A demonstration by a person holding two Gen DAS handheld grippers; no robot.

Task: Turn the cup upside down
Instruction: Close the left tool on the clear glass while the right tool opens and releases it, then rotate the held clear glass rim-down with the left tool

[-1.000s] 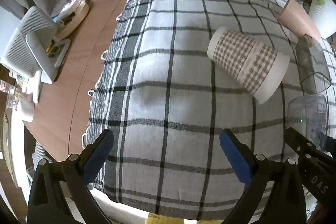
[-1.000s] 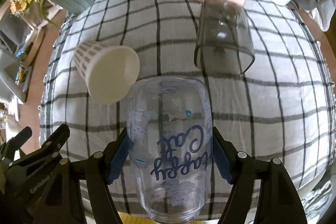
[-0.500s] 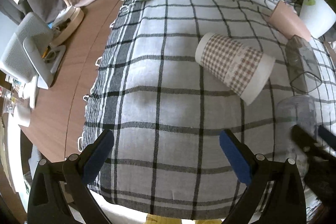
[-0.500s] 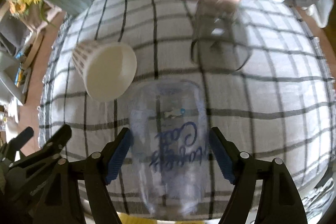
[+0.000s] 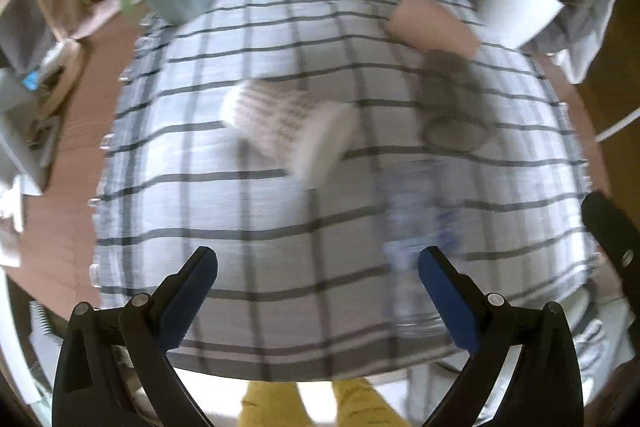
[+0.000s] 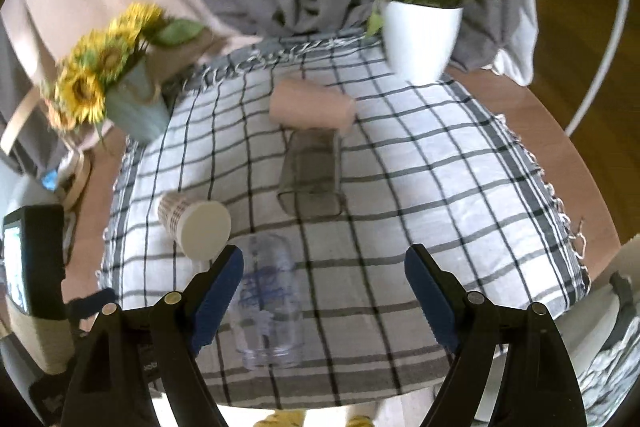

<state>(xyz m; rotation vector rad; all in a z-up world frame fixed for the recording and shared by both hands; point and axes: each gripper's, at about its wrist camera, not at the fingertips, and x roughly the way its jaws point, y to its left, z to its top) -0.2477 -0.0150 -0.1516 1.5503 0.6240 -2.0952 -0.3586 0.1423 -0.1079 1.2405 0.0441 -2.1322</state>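
A clear glass cup with blue writing (image 6: 267, 299) stands upside down on the checked cloth (image 6: 420, 187), near the table's front edge; it shows blurred in the left wrist view (image 5: 420, 227). My right gripper (image 6: 324, 291) is open and empty, drawn back above the cloth, its left finger beside the cup. My left gripper (image 5: 318, 295) is open and empty above the front of the cloth. A checked paper cup (image 6: 192, 223) (image 5: 288, 127), a smoky square glass (image 6: 312, 175) (image 5: 452, 107) and a pink cup (image 6: 312, 105) (image 5: 432, 27) lie on their sides.
A sunflower vase (image 6: 120, 87) stands at the back left and a white plant pot (image 6: 420, 35) at the back right. Bare wooden table (image 6: 560, 131) rims the cloth. A phone on a stand (image 6: 32, 259) sits at the left edge.
My right gripper let go of the clear cup, leaving it upside down on the cloth, and pulled back and up. My left gripper swung to the right; its view is blurred.
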